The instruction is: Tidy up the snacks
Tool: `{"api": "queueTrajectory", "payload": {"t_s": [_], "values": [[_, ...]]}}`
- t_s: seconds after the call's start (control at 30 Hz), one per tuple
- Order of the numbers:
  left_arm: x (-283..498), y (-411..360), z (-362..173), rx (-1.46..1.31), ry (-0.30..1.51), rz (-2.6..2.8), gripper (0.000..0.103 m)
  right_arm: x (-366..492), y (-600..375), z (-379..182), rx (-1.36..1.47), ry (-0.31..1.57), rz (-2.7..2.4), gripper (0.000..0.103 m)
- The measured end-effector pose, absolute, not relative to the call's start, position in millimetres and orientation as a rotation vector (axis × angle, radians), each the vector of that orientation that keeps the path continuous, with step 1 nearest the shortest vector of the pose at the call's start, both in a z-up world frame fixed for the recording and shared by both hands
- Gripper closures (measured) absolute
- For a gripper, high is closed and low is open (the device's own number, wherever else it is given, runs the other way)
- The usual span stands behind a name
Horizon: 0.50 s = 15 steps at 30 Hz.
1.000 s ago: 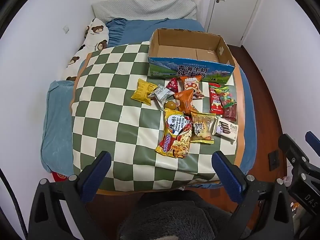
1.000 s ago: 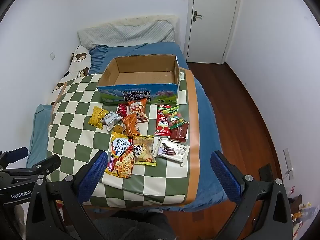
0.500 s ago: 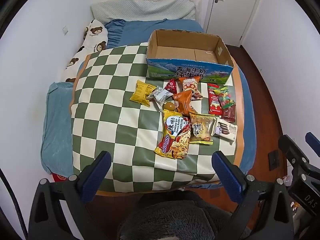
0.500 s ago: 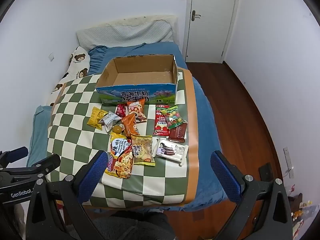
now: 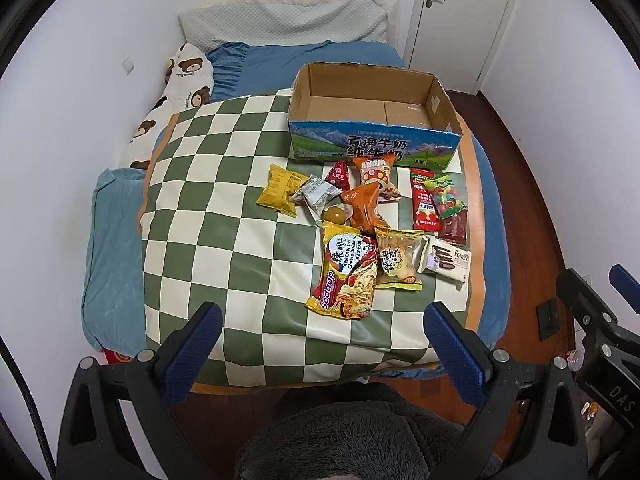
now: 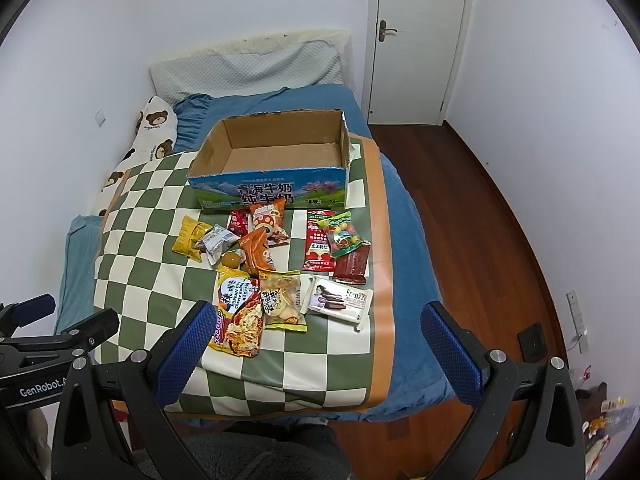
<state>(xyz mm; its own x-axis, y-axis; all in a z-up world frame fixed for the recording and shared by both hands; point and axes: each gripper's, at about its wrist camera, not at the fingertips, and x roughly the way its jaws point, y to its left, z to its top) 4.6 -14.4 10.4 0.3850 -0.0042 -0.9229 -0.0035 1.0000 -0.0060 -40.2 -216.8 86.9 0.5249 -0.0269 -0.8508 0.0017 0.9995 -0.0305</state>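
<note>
Several snack packets lie on a green-and-white checked cloth [image 5: 224, 240] [image 6: 152, 276] on the bed: a noodle packet [image 5: 346, 276] [image 6: 238, 316], a yellow bag [image 5: 280, 190] [image 6: 190, 238], an orange pouch [image 5: 364, 206] [image 6: 258, 250], a red packet [image 5: 424, 200] [image 6: 318, 244] and a white biscuit pack [image 5: 446, 260] [image 6: 342, 302]. Behind them stands an empty cardboard box [image 5: 372, 146] [image 6: 268, 192] with a blue printed front. My left gripper [image 5: 324, 350] and my right gripper [image 6: 318, 344] both hang open near the foot of the bed, short of the snacks, holding nothing.
A grey pillow [image 5: 280, 20] and a bear-print pillow [image 5: 176, 96] lie at the head of the bed against the white wall. A closed door [image 6: 416, 40] and wooden floor [image 6: 492, 220] are to the right. Dark fuzzy fabric [image 5: 352, 436] fills the bottom edge.
Both cameras have tilted up a little and drifted slightly, so the bed and snacks sit lower in the frames. Both grippers stay open; nothing on the cloth moved.
</note>
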Motion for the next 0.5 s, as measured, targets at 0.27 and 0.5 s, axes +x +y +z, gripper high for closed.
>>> {"api": "queueTrajectory", "payload": {"t_s": [0.27,0.5], "values": [[5.2,-15.4,11.2,-0.006,1.177,0.000,0.000,-42.5,-218.1,85.0,-0.021,1.021,-0.013,0.000],[5.5,-15.1,11.2,-0.004,1.173,0.000,0.000,-45.2,-221.2,90.9,-0.016,1.020,-0.014,0.000]]}}
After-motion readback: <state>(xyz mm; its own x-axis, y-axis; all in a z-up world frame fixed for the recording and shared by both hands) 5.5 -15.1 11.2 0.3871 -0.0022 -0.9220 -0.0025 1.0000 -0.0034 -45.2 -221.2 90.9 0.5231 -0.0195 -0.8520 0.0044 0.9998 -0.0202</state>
